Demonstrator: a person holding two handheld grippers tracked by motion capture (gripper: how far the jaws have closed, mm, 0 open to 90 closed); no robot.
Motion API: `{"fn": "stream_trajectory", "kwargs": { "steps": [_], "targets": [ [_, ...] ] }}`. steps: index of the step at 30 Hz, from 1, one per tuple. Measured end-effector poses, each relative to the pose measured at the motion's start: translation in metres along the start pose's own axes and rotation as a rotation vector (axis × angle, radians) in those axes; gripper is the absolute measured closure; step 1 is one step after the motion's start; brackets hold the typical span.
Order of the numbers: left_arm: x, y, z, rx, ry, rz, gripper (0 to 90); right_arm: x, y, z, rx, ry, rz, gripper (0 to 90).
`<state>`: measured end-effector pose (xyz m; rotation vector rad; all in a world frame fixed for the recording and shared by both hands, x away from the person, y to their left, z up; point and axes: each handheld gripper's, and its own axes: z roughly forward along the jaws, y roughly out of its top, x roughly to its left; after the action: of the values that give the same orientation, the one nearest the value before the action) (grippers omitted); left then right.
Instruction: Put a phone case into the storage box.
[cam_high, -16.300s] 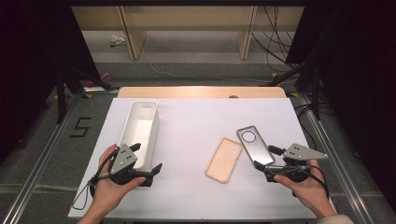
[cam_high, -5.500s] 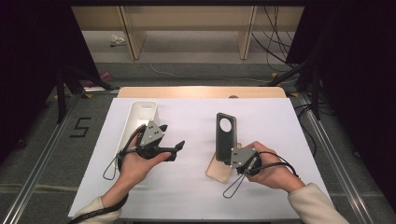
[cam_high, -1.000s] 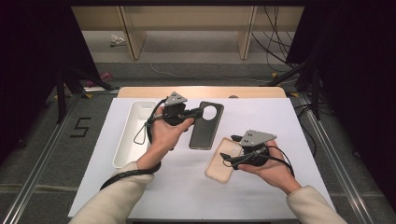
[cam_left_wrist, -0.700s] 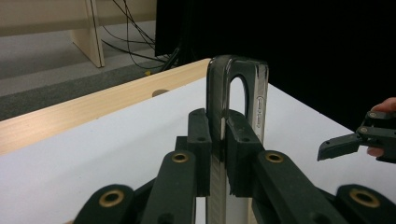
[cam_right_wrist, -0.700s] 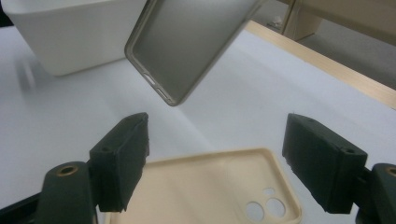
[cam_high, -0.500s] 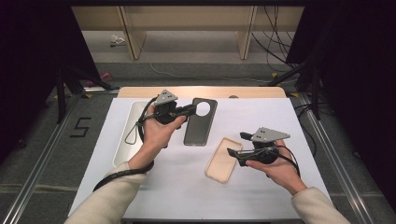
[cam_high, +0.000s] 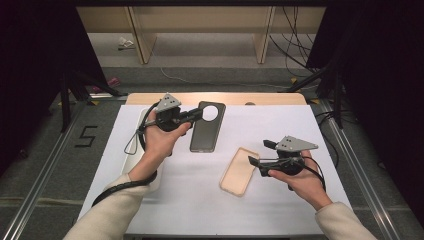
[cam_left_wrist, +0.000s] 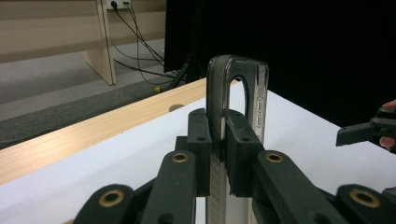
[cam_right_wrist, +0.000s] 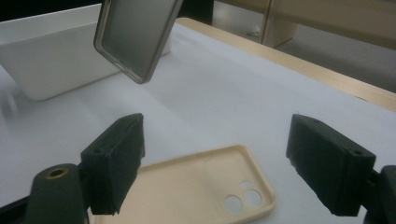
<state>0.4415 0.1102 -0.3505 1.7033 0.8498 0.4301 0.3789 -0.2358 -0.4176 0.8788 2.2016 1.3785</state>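
A person at a white-covered table (cam_high: 280, 210) works with a two-jaw tool in each hand. The left tool (cam_high: 196, 115) is pinched on the edge of a dark phone case (cam_high: 206, 127) near its round camera opening and carries it in the air over the far part of the table; in the left tool's own view the two black jaws press on either side of the case's rim, which rises upright between them with its side buttons showing. Below and beside the left forearm (cam_high: 150, 150) stands a long white tray (cam_high: 131, 155), partly covered by the arm. The right tool (cam_high: 255, 161) hangs low over the near right part of the table with its jaws spread wide; they have just been opening, and nothing is gripped between them. In the right tool's own view, a beige phone case (cam_right_wrist: 205, 186) lies flat on the table under the gap between the jaws, open side up, its camera holes toward the right. From above, the right tool's tips sit at the upper right edge of that beige case; whether they touch it cannot be told. The two cases are well apart, the dark one farther from the person.
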Motion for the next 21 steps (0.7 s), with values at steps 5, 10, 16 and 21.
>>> {"fn": "stream_trajectory", "kwargs": {
  "steps": [5,10,16,21],
  "targets": [
    [0.005,0.0,-0.006,-0.013,0.007,0.002,81.7,0.0,0.0,-0.001,0.0,-0.011,-0.006,19.6],
    [0.01,0.0,-0.013,-0.02,0.011,0.008,81.7,0.0,0.0,-0.001,-0.002,-0.014,-0.006,19.4],
    [0.015,0.002,-0.02,-0.032,0.017,0.016,81.7,0.001,0.0,-0.001,-0.003,-0.017,-0.01,19.4],
    [0.02,0.004,-0.025,-0.04,0.017,0.022,81.7,0.001,-0.001,-0.001,-0.004,-0.018,-0.007,19.2]
  ]
}}
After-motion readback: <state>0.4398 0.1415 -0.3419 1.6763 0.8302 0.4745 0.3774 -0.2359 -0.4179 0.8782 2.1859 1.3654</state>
